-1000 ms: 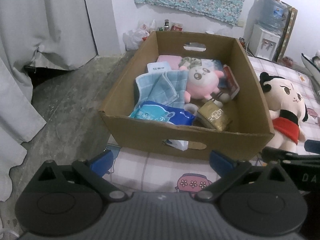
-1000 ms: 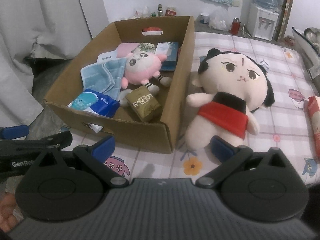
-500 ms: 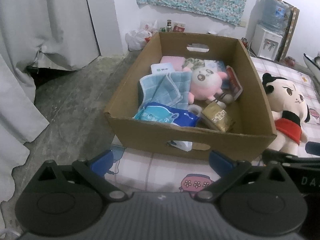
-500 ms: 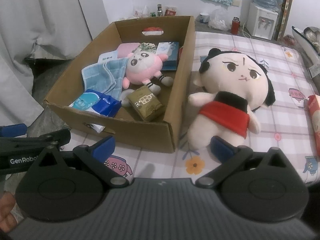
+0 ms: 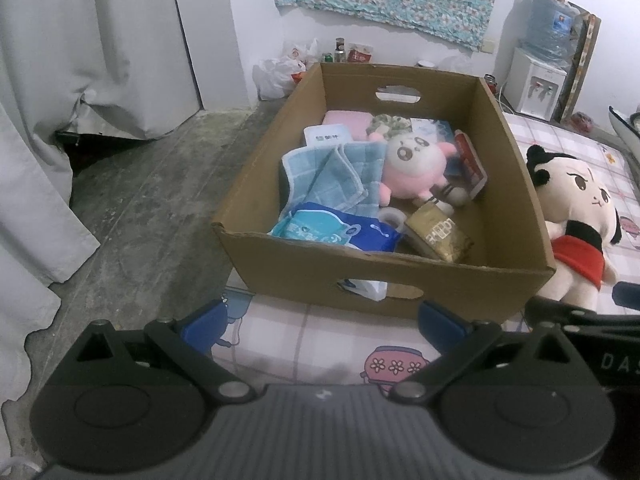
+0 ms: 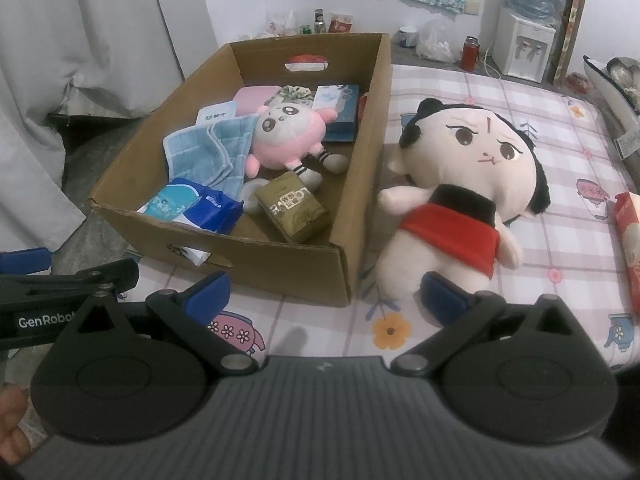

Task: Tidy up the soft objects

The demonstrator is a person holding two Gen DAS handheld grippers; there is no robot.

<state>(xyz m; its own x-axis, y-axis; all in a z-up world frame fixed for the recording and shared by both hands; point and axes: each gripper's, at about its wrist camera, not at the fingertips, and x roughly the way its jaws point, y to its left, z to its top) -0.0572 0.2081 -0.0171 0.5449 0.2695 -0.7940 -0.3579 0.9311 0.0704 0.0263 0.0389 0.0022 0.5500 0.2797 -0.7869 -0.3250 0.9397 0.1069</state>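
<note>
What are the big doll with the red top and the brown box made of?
The big doll looks like soft plush fabric: fuzzy matte surface, rounded stuffed limbs, stitched face. The brown box looks like corrugated cardboard: matte brown, a raw cut rim and punched handle slots.

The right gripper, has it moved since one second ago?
Yes. The right gripper has pulled back slightly: the doll sits a little higher in its view, and more bedsheet shows.

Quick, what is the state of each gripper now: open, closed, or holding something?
Left gripper: open, holding nothing.
Right gripper: open, holding nothing.
</note>
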